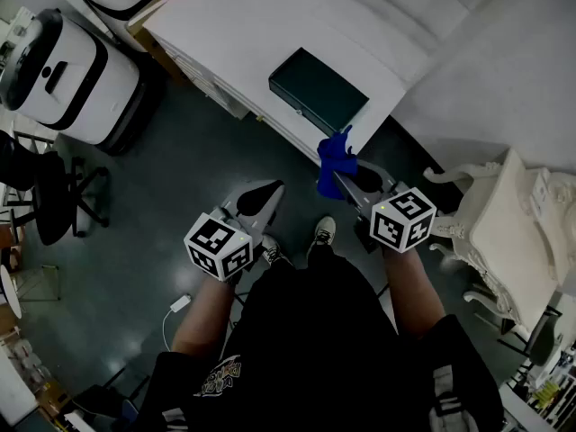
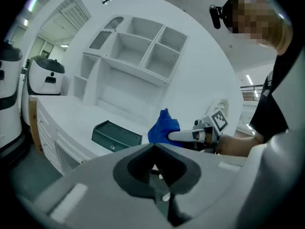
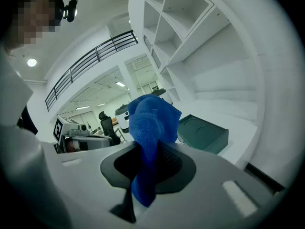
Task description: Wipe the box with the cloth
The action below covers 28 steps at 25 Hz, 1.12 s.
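The right tool (image 3: pixel 147 162) is closed on the blue cloth (image 3: pixel 151 120): the fabric is pinched between the jaws, w/ one bunch standing above them and a tail hanging below. The left tool (image 2: pixel 153 170) has its jaws together and nothing between them. It is held low beside the right one, over the floor and not over the bench (image 1: pixel 234 25).

The dark green box (image 1: pixel 317 90) lies flat on the bench, near the front edge and close to the corner nearest the right tool. Cloth and box are apart, no contact yet.

I judge the step is the approach, i.e. cloth in hand, wiping not begun. The next move prob. needs the right tool carried forward & lowered until the bunch presses on the box top, then strokes across. The left tool may have to steady the box, which could slide.
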Tool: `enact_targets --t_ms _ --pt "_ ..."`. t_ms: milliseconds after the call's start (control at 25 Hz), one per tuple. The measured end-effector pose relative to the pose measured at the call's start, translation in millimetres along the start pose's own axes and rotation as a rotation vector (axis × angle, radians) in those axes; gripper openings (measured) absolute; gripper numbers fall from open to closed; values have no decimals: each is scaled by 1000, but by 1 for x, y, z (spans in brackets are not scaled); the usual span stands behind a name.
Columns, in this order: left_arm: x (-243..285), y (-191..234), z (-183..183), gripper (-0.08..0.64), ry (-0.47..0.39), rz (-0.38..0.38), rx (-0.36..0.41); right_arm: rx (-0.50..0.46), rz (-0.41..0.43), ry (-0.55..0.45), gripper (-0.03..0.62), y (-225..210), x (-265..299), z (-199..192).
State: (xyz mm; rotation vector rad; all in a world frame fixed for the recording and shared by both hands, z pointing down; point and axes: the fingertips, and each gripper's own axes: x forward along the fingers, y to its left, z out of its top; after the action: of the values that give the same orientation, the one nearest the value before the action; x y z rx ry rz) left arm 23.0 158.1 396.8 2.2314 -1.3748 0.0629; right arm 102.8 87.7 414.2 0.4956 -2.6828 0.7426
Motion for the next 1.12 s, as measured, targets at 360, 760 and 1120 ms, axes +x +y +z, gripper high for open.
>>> enact_targets --t_ms 360,760,1120 --pt "9 0 4 0 -8 0 -1 1 2 -14 93 -9 -1 7" --pt "27 -6 14 0 -26 19 14 -16 18 4 94 -28 -11 14" --pt "48 -14 24 0 -46 72 16 -46 81 12 94 -45 -16 30"
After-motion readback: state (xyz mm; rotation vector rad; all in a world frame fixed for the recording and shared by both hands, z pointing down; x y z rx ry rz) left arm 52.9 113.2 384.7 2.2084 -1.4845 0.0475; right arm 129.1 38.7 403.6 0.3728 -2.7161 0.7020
